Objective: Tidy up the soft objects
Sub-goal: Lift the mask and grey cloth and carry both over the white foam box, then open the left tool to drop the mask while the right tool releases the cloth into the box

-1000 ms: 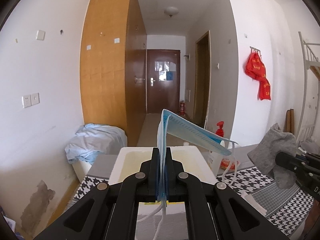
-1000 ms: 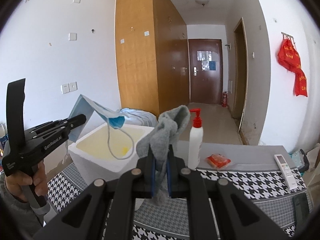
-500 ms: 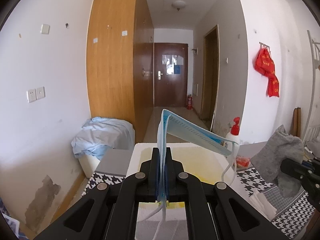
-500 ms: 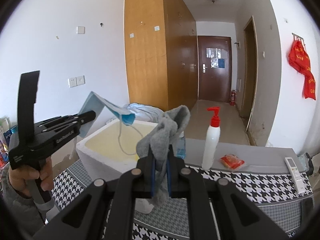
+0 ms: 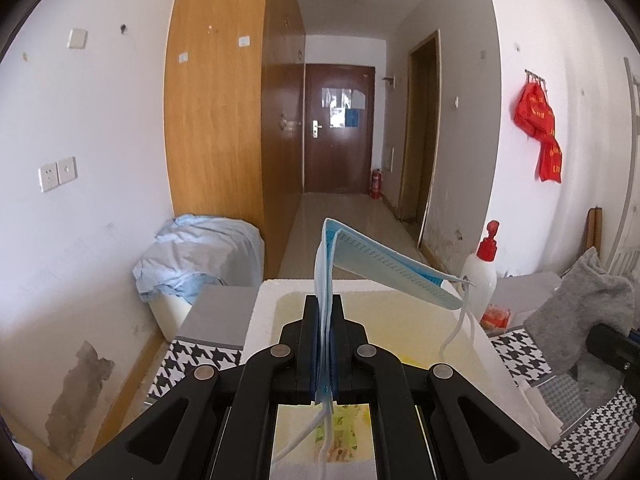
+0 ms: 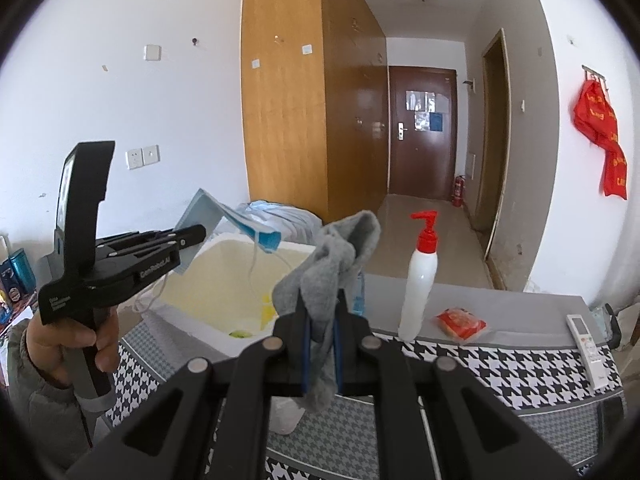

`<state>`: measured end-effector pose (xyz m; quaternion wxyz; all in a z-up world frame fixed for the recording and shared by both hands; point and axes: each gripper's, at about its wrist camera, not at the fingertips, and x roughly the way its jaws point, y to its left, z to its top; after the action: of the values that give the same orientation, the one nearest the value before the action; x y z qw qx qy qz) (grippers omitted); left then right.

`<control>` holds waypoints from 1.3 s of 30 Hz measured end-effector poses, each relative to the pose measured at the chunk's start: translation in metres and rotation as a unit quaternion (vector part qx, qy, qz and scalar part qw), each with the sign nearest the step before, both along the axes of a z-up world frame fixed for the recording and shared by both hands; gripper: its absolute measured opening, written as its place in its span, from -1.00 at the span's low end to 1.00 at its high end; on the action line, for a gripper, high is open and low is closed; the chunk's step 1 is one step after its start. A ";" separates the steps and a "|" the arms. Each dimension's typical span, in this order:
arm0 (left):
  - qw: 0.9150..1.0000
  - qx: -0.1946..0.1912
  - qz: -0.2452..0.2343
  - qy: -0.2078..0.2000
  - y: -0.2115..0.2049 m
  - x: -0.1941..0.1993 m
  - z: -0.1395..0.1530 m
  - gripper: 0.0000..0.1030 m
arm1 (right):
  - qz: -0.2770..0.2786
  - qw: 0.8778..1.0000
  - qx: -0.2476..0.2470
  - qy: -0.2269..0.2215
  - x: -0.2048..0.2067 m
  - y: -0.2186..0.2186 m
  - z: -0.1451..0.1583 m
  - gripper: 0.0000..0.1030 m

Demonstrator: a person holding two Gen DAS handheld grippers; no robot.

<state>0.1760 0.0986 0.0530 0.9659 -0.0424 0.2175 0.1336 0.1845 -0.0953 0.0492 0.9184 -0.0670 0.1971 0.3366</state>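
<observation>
My left gripper is shut on a blue face mask; the mask folds over to the right and its white ear loops dangle above a white foam box with a yellowish inside. From the right wrist view the same gripper reaches over the foam box, holding the mask. My right gripper is shut on a grey sock that sticks up and droops between its fingers. That grey sock also shows at the right edge of the left wrist view.
A white pump bottle with a red top, a red packet and a white remote lie on the houndstooth tablecloth. A pile of light blue cloth sits beyond the box by the wooden wardrobe. A person's hand holds the left gripper.
My left gripper has moved forward with the mask, so the foam box now lies closer beneath it. My right gripper with the sock has shifted slightly.
</observation>
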 end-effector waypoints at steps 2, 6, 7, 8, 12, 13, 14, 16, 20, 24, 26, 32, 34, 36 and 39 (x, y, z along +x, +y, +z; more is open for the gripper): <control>1.000 -0.003 0.002 0.006 0.002 0.004 -0.001 -0.92 | -0.002 1.000 -0.004 0.000 0.000 0.001 -0.001 -0.77; 1.000 -0.006 0.003 0.017 0.004 0.010 -0.004 -0.92 | -0.005 1.000 -0.008 0.003 0.001 0.003 -0.002 -0.77; 1.000 -0.005 0.003 0.019 0.004 0.011 -0.006 -0.92 | -0.005 1.000 -0.009 0.003 0.002 0.003 -0.002 -0.77; 1.000 -0.004 0.006 0.023 0.005 0.013 -0.006 -0.91 | -0.005 1.000 -0.010 0.004 0.002 0.004 -0.002 -0.77; 0.999 -0.002 0.011 0.035 0.007 0.017 -0.010 -0.73 | -0.007 1.000 -0.014 0.005 0.002 0.007 -0.001 -0.77; 0.999 0.000 0.013 0.036 0.008 0.017 -0.011 -0.53 | -0.008 1.000 -0.015 0.006 0.002 0.007 0.000 -0.77; 0.999 0.001 0.013 0.035 0.009 0.016 -0.011 -0.41 | -0.010 1.000 -0.017 0.006 0.002 0.008 0.000 -0.77; 1.000 -0.002 0.007 0.027 0.009 0.013 -0.011 0.12 | -0.010 1.000 -0.019 0.006 0.003 0.008 -0.001 -0.77; 1.000 0.003 0.002 0.010 0.007 0.005 -0.008 0.44 | -0.012 1.000 -0.024 0.007 0.005 0.010 -0.001 -0.77; 1.000 -0.006 0.004 -0.015 0.011 -0.006 -0.005 0.89 | -0.013 1.000 -0.027 0.008 0.007 0.014 0.001 -0.77; 1.000 -0.006 0.009 -0.027 0.014 -0.012 -0.002 0.97 | -0.011 0.999 -0.029 0.007 0.007 0.016 0.001 -0.77; 0.999 0.000 0.028 -0.044 0.023 -0.030 0.006 0.97 | -0.010 0.999 -0.035 -0.004 0.005 0.026 0.003 -0.77; 0.998 0.004 0.031 -0.047 0.024 -0.033 0.007 0.97 | -0.010 0.999 -0.035 -0.003 0.006 0.028 0.003 -0.77; 0.998 0.004 0.033 -0.051 0.024 -0.036 0.008 0.97 | -0.008 0.999 -0.032 -0.001 0.007 0.031 0.004 -0.76; 0.998 0.009 0.034 -0.056 0.024 -0.039 0.009 0.98 | -0.004 0.999 -0.032 0.001 0.009 0.036 0.004 -0.76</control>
<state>0.1367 0.1222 0.0618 0.9719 -0.0484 0.1599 0.1658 0.1931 -0.0592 0.0527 0.9166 -0.0957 0.2093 0.3268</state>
